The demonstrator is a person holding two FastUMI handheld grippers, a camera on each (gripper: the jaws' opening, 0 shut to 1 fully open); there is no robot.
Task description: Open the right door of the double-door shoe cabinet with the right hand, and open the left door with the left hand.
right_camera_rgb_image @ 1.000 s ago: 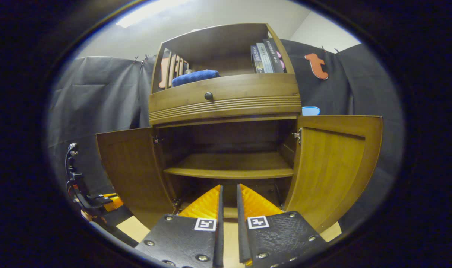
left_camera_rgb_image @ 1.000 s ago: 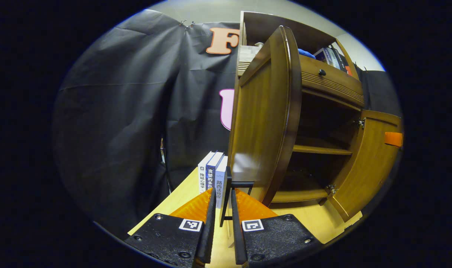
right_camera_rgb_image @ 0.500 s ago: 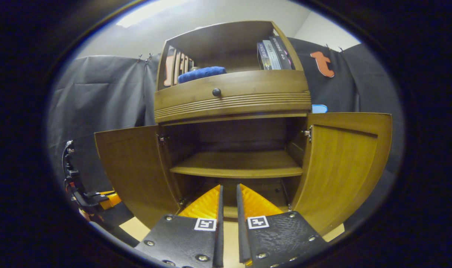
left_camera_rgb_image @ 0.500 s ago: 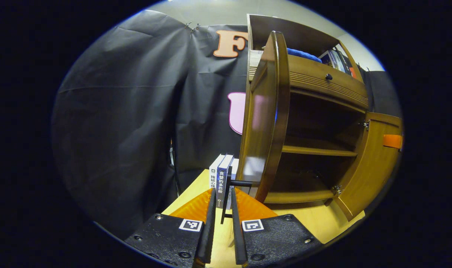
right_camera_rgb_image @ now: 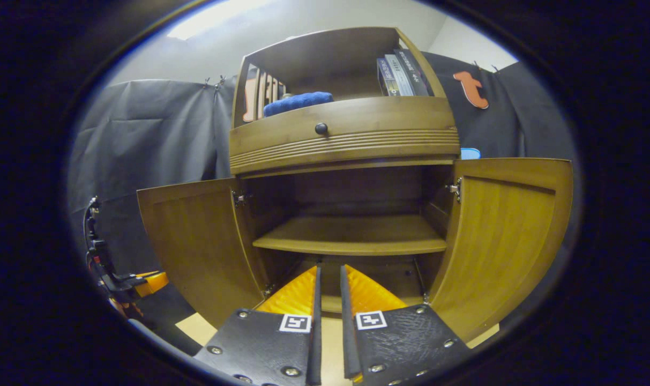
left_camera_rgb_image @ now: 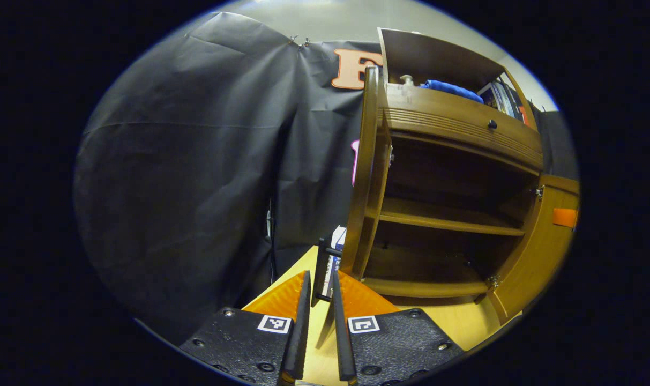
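On the shoe cabinet (right_camera_rgb_image: 346, 139), both upright doors point outward; each claw nearly clenched.

Cabinet (right_camera_rgb_image: 341, 134) on table (left_camera_rgb_image: 453, 321), left door (right_camera_rgb_image: 196, 241) and right door (right_camera_rgb_image: 507, 236) swung outward.

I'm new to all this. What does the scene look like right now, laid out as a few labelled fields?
left door: swung wide open
right door: swung wide open
door handle: dark bar, just ahead of the left gripper
right gripper: fingers near together, holding nothing, facing the cabinet
inner shelf: bare
drawer: closed
top shelf: blue cloth, books
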